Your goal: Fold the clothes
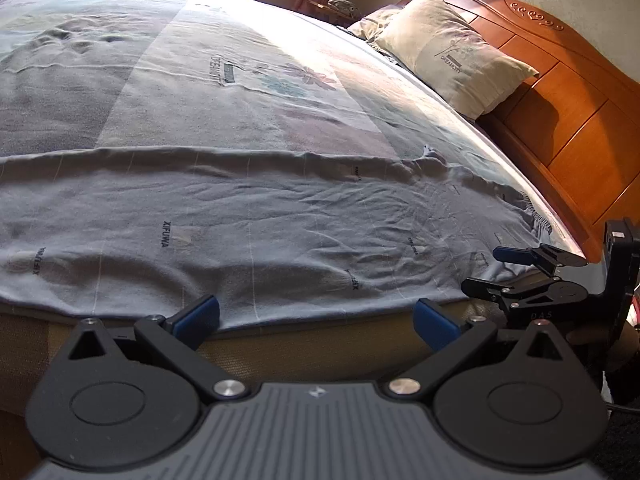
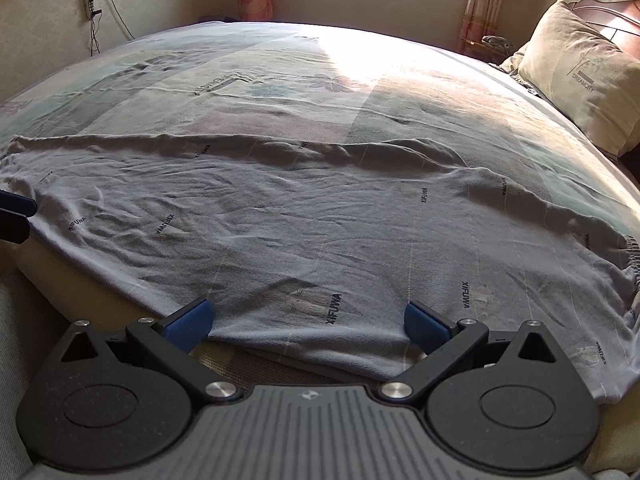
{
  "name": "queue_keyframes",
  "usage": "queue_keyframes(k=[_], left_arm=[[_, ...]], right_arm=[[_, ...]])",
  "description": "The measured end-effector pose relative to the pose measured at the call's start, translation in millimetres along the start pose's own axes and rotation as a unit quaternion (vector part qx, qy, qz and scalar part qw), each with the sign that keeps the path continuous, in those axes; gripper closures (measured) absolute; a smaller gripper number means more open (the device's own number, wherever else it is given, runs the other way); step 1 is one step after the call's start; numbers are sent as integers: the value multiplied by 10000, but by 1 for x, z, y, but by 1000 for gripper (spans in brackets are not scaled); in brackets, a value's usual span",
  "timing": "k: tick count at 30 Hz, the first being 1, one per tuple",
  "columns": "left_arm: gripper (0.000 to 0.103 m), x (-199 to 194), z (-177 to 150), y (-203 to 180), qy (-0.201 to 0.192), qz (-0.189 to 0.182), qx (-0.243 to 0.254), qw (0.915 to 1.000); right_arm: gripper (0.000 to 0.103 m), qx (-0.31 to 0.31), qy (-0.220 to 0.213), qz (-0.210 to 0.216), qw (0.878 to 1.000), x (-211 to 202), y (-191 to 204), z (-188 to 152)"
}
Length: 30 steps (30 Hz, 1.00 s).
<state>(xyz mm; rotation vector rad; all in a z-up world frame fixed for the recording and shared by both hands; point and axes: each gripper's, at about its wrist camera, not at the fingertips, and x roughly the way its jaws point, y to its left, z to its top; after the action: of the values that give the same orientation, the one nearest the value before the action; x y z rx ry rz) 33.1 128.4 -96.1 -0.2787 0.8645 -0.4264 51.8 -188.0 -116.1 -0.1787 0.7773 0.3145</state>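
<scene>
Bed (image 2: 280, 64) holds one garment (image 2: 320, 232), one pillow (image 2: 580, 80).

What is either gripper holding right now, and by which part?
Nothing. Left gripper and right gripper are both open at the near edge of the grey garment, not clamping it.

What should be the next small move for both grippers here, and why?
Probably ease both forward and close on the near hem of the grey garment. The left gripper and the right gripper have their jaws open at that edge, holding nothing, and the garment lies flat, still unfolded.
</scene>
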Motion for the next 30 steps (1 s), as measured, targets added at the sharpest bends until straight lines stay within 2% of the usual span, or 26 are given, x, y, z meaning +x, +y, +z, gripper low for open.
queue_keyframes(k=[3,6,8,10,12,16,19,26,30], left_arm=[[1,-6,10,-5,0,213,143,9997],[1,2,25,-13,-151,-121,245,9995],[1,16,30,-19,-67,-248,287,9993],[1,31,25,-22,150,-240,314,9991],[1,34,14,-18,74,-248,391,9989],[1,15,9,-16,255,-159,224,9993],[1,13,17,-21,214,0,338,9992],[1,40,38,-22,287,-464,158,9984],[1,27,30,-6,212,-324,91,9992]], right_arm=[[0,9,-18,-1,10000,0,0,0],[0,14,-48,-8,10000,0,0,-1],[0,17,-42,-11,10000,0,1,-1],[0,19,-34,-14,10000,0,1,-1],[0,12,-24,-13,10000,0,1,0],[0,26,-70,-16,10000,0,1,-2],[0,40,-87,-36,9999,0,1,-2],[0,50,-72,-60,9999,0,2,-1],[0,52,-72,-58,9999,0,2,-1]])
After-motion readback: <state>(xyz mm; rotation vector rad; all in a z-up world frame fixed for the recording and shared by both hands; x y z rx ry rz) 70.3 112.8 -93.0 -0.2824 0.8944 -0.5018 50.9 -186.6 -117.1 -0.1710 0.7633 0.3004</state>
